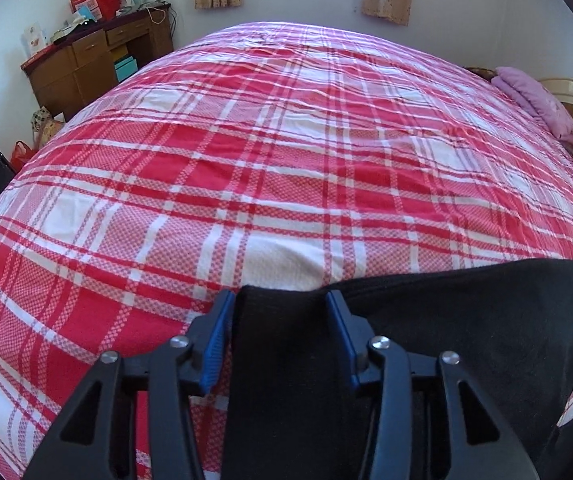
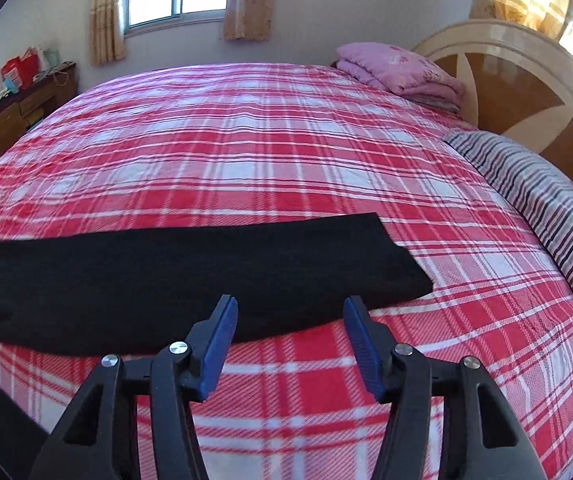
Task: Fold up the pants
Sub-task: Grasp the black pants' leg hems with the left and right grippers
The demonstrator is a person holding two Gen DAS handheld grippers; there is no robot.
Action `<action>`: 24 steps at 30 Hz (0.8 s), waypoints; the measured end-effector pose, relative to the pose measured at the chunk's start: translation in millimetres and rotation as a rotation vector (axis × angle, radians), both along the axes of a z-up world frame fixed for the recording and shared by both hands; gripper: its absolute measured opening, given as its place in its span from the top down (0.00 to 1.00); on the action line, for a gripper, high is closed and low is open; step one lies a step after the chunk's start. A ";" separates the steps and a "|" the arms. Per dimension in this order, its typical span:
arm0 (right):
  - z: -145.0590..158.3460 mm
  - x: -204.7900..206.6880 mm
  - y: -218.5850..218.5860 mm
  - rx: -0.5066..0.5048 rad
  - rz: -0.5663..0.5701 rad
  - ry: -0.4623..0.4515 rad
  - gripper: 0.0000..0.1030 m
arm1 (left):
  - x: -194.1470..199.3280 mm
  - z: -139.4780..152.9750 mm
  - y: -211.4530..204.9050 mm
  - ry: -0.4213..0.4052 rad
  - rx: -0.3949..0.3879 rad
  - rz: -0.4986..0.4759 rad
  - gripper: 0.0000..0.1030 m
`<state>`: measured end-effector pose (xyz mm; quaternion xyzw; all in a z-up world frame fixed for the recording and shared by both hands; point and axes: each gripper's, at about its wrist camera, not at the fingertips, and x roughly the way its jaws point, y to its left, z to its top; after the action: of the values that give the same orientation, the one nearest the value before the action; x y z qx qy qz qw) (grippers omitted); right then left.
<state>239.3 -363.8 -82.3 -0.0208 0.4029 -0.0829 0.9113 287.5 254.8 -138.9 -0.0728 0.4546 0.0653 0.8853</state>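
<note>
We note one pair of black pants (image 2: 190, 268), matte soft knit, lying as a long flat band across the near side of the bed's red-and-white plaid cover (image 2: 286, 140); no writing is legible anywhere. The left gripper (image 1: 278, 300) straddles one end of the pants, blue ribbed pads part-spread and not visibly pinching, while the right gripper (image 2: 290, 306) stands part-spread at the near edge, gripping nothing. Farther off: one folded pink quilt (image 2: 398, 68), one striped pillow (image 2: 546, 200), one brown wooden desk (image 1: 94, 60).
</note>
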 end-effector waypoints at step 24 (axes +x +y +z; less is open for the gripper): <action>-49.9 130.2 -116.5 0.104 -0.156 0.132 0.53 | 11.0 -5.7 -8.4 -0.022 -0.010 -0.037 0.77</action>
<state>369.4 -480.3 -132.2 0.0526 0.4661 -0.1309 0.8734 298.6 246.5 -144.6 -0.0693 0.4467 0.0456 0.8908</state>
